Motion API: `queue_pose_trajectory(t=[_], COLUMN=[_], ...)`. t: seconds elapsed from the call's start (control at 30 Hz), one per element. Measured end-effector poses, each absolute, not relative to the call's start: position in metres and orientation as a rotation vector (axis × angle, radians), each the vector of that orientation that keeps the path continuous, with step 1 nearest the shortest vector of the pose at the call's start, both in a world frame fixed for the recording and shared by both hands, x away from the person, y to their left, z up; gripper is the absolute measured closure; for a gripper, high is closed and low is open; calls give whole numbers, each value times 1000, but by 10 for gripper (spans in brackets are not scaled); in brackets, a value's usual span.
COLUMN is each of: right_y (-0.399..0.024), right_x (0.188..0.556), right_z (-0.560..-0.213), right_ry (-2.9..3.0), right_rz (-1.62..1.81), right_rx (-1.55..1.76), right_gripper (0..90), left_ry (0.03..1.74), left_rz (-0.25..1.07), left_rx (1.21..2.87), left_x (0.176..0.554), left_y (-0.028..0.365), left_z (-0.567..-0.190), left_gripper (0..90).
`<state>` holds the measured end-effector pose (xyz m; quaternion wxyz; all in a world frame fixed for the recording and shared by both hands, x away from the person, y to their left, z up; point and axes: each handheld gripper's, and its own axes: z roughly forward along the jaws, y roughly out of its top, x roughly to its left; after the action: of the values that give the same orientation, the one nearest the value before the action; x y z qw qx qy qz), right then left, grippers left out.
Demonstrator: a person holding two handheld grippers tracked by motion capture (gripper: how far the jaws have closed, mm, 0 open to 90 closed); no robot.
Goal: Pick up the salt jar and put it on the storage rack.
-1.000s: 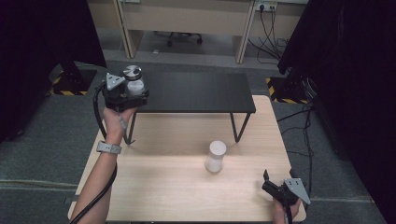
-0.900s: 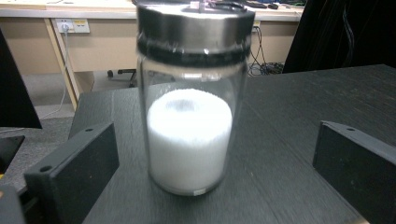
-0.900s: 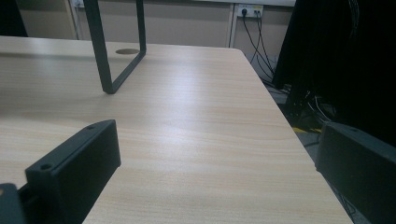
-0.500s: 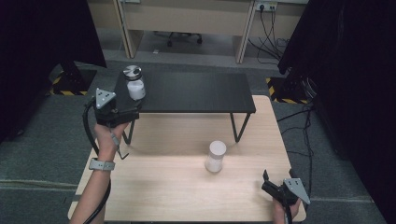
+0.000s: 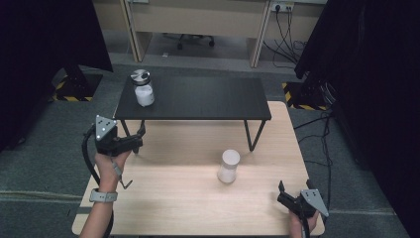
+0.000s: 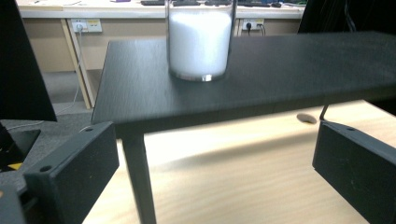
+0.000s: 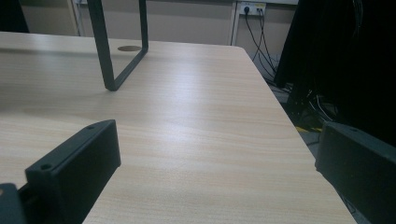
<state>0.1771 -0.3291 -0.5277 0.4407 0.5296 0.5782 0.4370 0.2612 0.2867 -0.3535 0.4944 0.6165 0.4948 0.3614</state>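
While the lidded jar (image 5: 143, 89) of white powder stands alone at the near left corner of the black shelf (image 5: 198, 99), the left gripper (image 5: 136, 142) — jaws spread, empty — should back off level, the right gripper (image 5: 283, 196) waiting agape near the white cylinder (image 5: 229, 166).

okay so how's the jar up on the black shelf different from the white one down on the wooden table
The jar on the shelf stands on the black shelf's left end and wears a silver lid; the jar on the table stands lower, on the wooden table, with a white top. The table jar stands nearer the right gripper. Both are upright, white-filled cylinders.
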Motion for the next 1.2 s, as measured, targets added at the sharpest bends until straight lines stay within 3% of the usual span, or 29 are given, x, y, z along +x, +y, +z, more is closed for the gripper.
queue_pose_trajectory(t=[0.43, 1.2], right_y=[-330, -330], right_x=[177, 177], right_z=[-528, -528], right_ry=[1436, 1447], right_rz=[1090, 1084], right_rx=[1307, 1302], right_gripper=[2, 2], left_ry=[1289, 1468], left_rz=[846, 810], left_rx=[1492, 1569], left_x=[231, 211], left_y=[304, 318], left_z=[-398, -455], left_gripper=[0, 0])
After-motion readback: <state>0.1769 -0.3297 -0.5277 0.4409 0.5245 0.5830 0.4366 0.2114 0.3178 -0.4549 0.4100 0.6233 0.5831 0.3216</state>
